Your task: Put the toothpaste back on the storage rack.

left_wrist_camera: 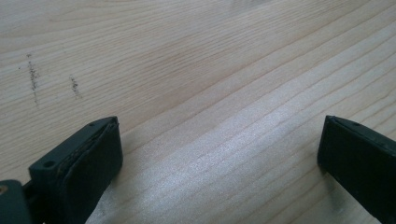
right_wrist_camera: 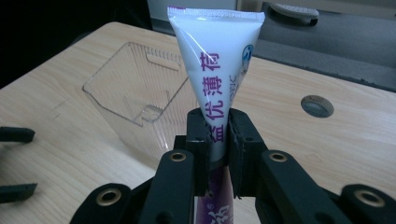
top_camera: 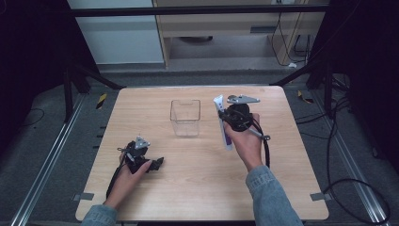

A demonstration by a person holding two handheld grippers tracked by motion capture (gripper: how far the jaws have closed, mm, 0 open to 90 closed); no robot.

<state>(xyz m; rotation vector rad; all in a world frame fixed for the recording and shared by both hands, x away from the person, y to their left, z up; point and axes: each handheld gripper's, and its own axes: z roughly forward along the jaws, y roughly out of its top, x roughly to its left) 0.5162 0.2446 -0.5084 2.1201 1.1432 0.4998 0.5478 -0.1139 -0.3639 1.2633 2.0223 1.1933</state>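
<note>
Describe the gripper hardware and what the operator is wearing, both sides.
Both are black two-jaw units. The left gripper and right gripper each carry a grey three-cornered plate on top and trail a black cable. The right gripper view shows flat black jaw pads, linkage arms with brass-coloured pivot bushings. Sleeves are blue denim.

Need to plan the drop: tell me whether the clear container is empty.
Empty. The clear container stands upright, showing bare wood through its walls; the tube is outside, clamped in the right gripper.
</note>
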